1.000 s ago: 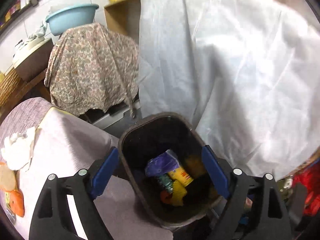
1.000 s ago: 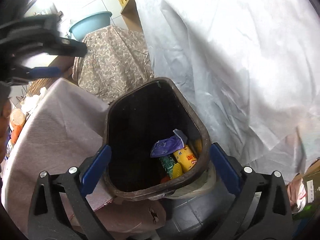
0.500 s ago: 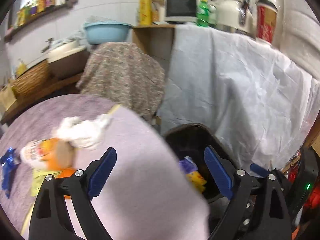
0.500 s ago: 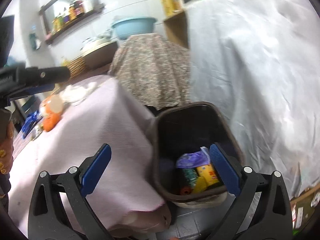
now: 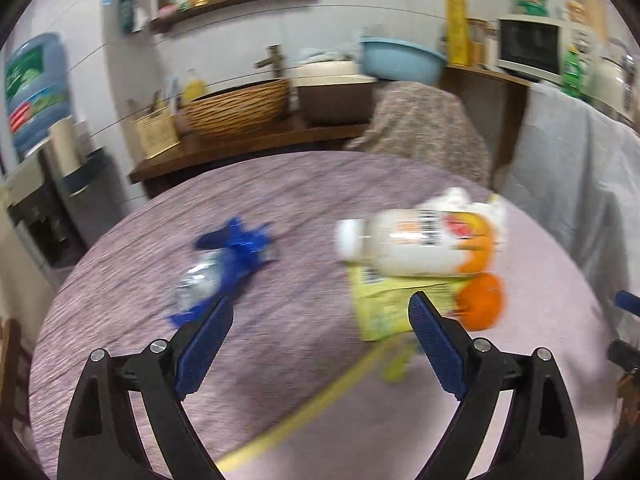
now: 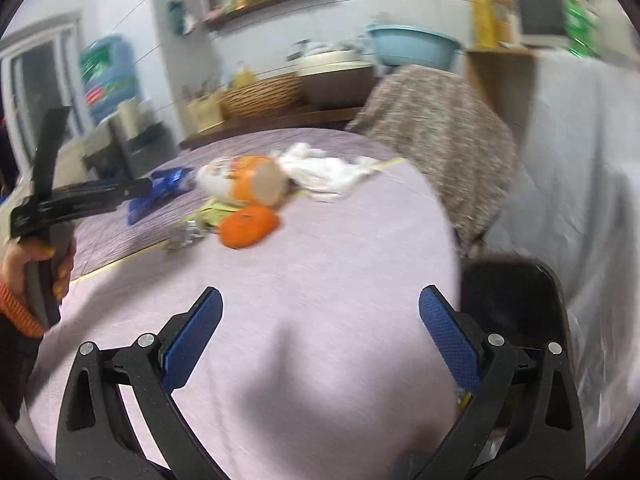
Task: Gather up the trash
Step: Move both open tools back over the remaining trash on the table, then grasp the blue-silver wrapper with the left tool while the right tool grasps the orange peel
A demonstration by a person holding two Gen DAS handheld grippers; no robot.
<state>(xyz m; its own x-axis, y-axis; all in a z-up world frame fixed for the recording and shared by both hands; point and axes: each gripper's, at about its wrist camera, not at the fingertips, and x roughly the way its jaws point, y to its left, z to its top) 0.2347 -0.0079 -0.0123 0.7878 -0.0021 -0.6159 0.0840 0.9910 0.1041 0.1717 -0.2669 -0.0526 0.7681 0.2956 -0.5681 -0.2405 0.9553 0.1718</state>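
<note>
Trash lies on the purple-clothed table [image 5: 304,200]: a blue and silver wrapper [image 5: 232,260], a white and orange bottle [image 5: 416,240] on its side, a yellow packet [image 5: 388,304], an orange lump [image 5: 480,304] and crumpled white tissue [image 5: 460,200]. My left gripper [image 5: 320,340] is open and empty just above the table, short of the wrapper and packet. My right gripper [image 6: 320,336] is open and empty over the table's near edge [image 6: 320,272]. The dark bin [image 6: 516,300] stands to its right, below the table. The same bottle [image 6: 244,184], lump [image 6: 248,226] and tissue [image 6: 320,168] show in the right wrist view.
A yellow tape line [image 5: 304,404] runs across the cloth. Behind the table is a wooden counter with a wicker basket [image 5: 236,108] and a blue basin [image 5: 400,58]. A patterned cloth [image 6: 436,128] and a white sheet [image 6: 580,140] cover furniture on the right.
Both grippers have swung up and left from over the bin to face the table. The left one now hangs over the trash pile. Both stayed open.
</note>
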